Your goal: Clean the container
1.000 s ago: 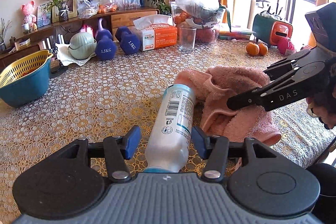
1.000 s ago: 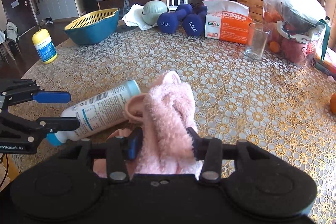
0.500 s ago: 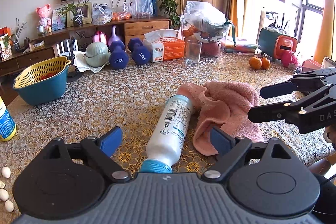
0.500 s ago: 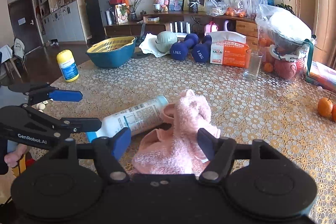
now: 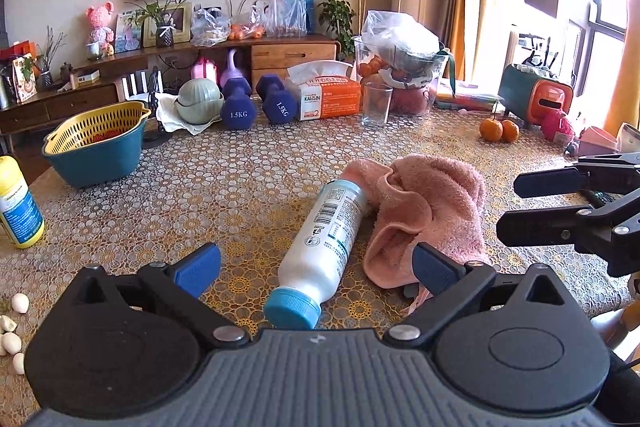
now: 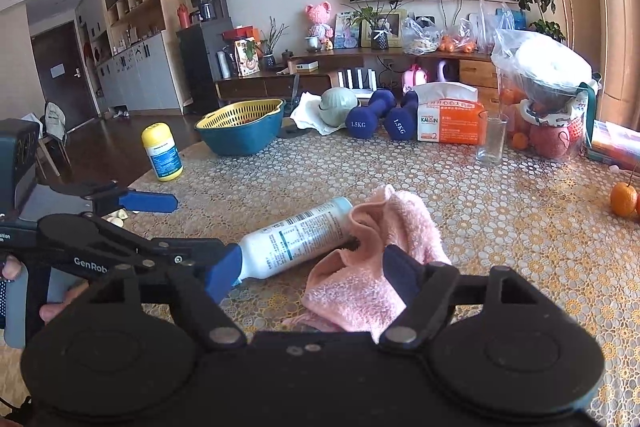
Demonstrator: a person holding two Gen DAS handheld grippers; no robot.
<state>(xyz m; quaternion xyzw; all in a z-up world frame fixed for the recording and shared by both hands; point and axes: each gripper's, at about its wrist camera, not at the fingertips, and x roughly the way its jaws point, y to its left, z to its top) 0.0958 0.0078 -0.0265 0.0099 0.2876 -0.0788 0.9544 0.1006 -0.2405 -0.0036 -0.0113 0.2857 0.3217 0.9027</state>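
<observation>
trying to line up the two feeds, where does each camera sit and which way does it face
Left wrist: on the left tool, facing the TV wall across the table; its open blue-padded fingers and the right tool show.
Right wrist: on the right tool, same direction; the left tool and a hand show.
Shared: lying white bottle, pink towel.

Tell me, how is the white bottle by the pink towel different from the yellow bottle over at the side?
The white bottle lies on its side; the yellow bottle stands upright. The white bottle has a blue cap and touches the pink towel; the yellow bottle has a yellow cap and stands alone near the table's edge. The white bottle looks longer and slimmer, the yellow one squatter. Both carry printed labels and sit on the same table.
</observation>
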